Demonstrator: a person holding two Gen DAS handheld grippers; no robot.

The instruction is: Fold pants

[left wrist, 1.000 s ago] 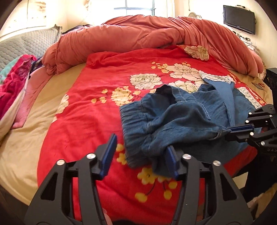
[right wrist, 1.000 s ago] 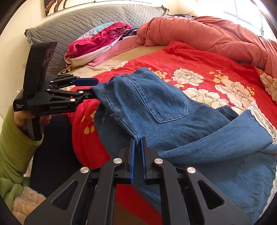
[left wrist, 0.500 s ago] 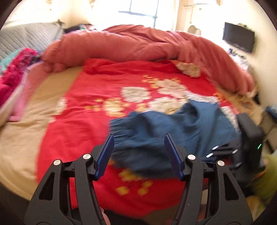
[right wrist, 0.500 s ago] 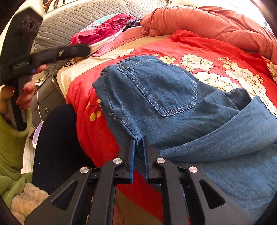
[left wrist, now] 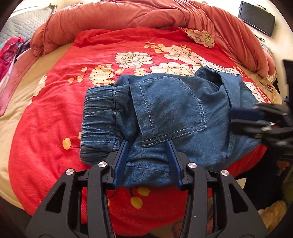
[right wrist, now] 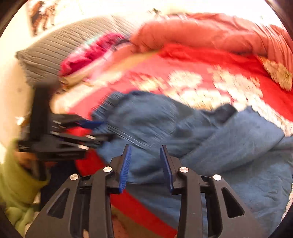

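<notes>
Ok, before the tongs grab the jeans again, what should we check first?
1. Left tongs open: ok.
2. Right tongs open: ok.
3. Jeans lying on the red flowered bedspread, not hanging from either tongs: ok.
4. Elastic waistband in view for grabbing: ok.
5. Jeans lying flat and smooth: not ok, bunched toward the right.
6. Right wrist view sharp enough to aim: not ok, blurred.

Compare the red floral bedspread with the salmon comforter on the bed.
The red floral bedspread lies spread fairly flat and carries white and yellow flowers; the salmon comforter is plain and bunched into a thick roll along the bed's far side. The denim pants lie on the bedspread, not the comforter. Both are reddish bedding.
</notes>
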